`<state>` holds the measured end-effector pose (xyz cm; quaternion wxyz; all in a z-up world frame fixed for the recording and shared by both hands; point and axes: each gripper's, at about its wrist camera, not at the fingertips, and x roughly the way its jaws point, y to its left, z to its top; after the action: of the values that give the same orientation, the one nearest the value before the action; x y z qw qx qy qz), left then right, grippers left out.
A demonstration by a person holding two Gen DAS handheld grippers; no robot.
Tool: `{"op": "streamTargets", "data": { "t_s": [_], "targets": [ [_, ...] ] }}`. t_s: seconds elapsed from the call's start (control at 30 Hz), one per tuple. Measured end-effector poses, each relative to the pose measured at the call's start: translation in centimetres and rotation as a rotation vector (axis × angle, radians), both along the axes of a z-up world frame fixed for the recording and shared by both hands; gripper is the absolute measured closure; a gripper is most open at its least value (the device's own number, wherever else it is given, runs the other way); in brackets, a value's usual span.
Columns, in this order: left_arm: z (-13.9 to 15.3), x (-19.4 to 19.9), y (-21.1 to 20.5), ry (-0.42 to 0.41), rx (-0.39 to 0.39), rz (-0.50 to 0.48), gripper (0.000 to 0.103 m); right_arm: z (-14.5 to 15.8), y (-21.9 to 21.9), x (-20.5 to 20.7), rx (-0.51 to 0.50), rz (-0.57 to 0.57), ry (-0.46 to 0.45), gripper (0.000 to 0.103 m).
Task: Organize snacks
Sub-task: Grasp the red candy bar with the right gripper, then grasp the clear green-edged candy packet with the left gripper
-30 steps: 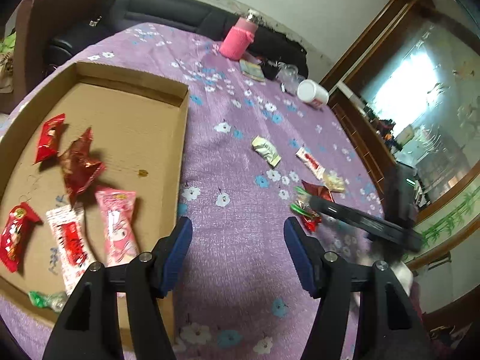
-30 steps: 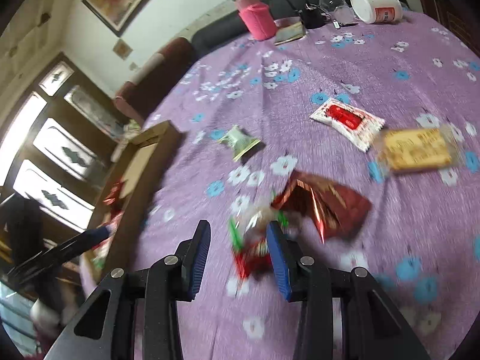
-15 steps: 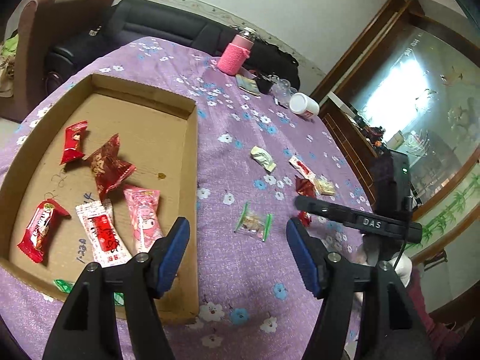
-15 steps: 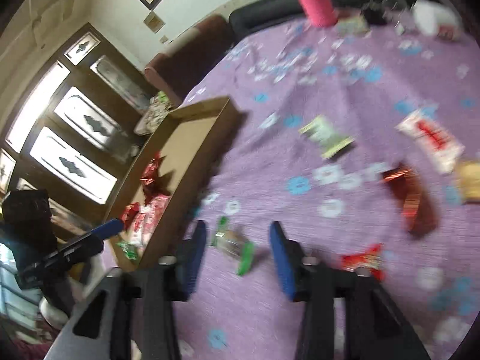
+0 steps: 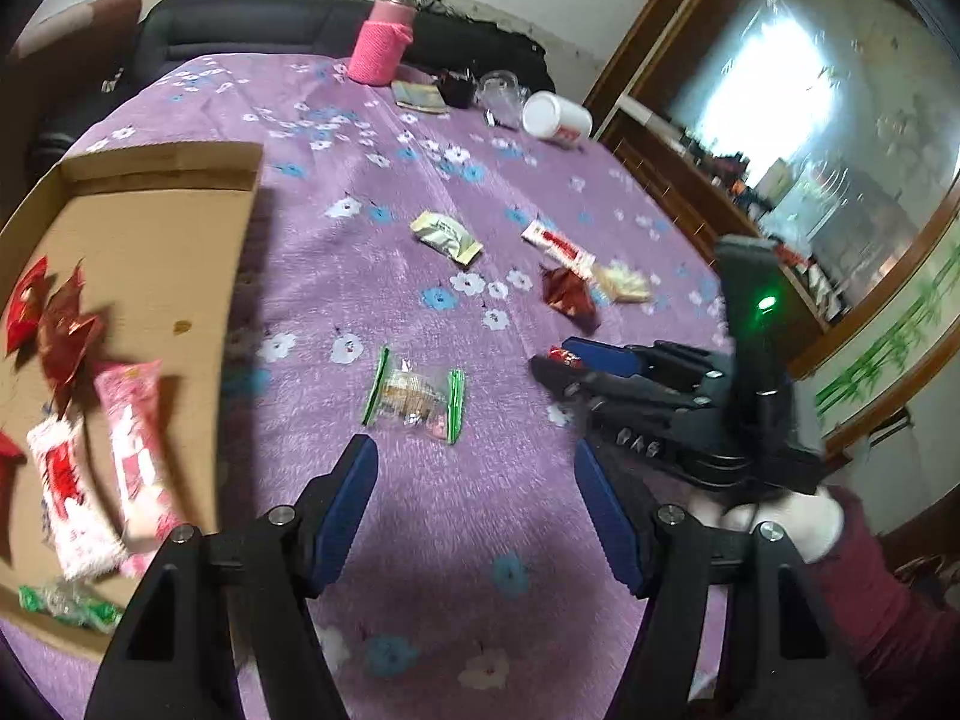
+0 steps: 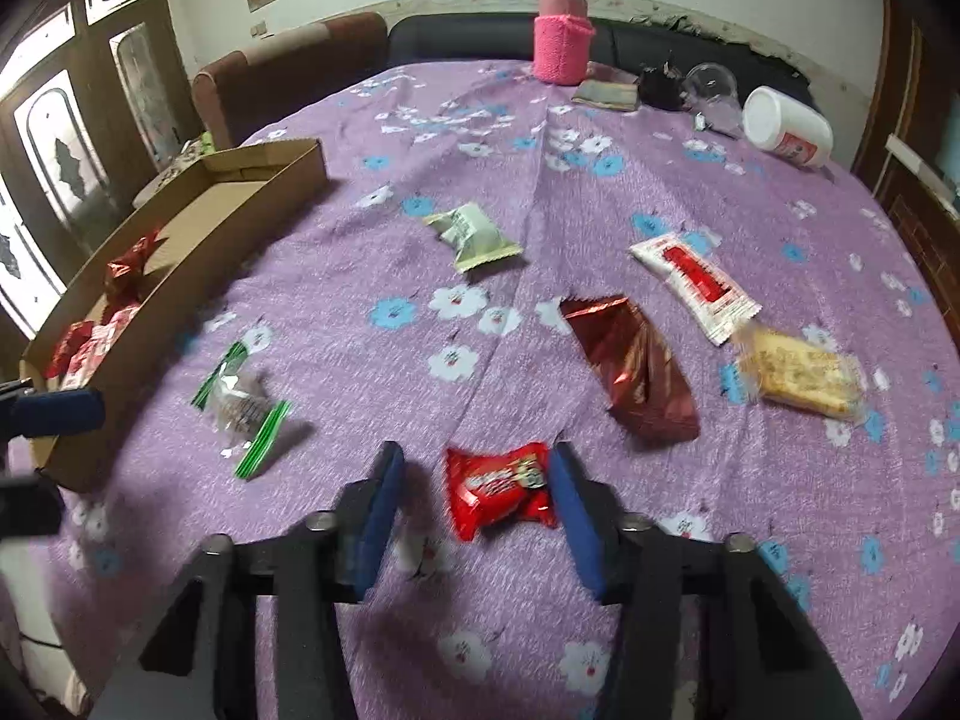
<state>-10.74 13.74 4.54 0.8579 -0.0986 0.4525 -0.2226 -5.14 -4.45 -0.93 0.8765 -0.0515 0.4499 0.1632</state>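
Note:
A red snack packet (image 6: 501, 486) lies on the purple flowered cloth between the jaws of my right gripper (image 6: 477, 480). The jaws are closing; the left pad stands clear of the wrapper. My left gripper (image 5: 477, 480) is open and empty, just short of a clear packet with green ends (image 5: 414, 399). That clear packet (image 6: 243, 411) rests near the cardboard tray (image 6: 198, 264). The tray (image 5: 150, 252) holds several red, pink and white snacks. From the left wrist view my right gripper (image 5: 564, 360) reaches in from the right.
Loose on the cloth: a green-white packet (image 6: 474, 237), a white-red packet (image 6: 693, 285), a dark red foil packet (image 6: 633, 372) and a yellow cake (image 6: 798, 378). At the far edge stand a pink-sleeved bottle (image 6: 561, 39) and a tipped white jar (image 6: 786, 126).
The clear green-ended packet, earlier at my right gripper's jaws, now lies free near the tray. My right gripper has swung to the red packet. My left gripper has shifted right, toward the clear packet.

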Motion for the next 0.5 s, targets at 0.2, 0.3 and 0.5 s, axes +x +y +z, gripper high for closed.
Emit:
{"op": "streamTargets", "data": {
  "t_s": [0.2, 0.3, 0.5],
  "targets": [
    [-1.6, 2.5, -2.4, 0.006, 0.098, 0.004, 0.035, 0.2, -2.2, -0.2, 0.116, -0.043, 0.027, 0.081],
    [-2.2, 3.1, -4.0, -0.011, 0.175, -0.01, 0.032, 0.2, -3.2, -0.6, 0.155, -0.061, 0.028, 0.082],
    [-3.2, 3.2, -5.8, -0.042, 0.26, -0.038, 0.057, 0.7, -4.3, -1.5, 0.2, -0.064, 0.018, 0.082]
  ]
}}
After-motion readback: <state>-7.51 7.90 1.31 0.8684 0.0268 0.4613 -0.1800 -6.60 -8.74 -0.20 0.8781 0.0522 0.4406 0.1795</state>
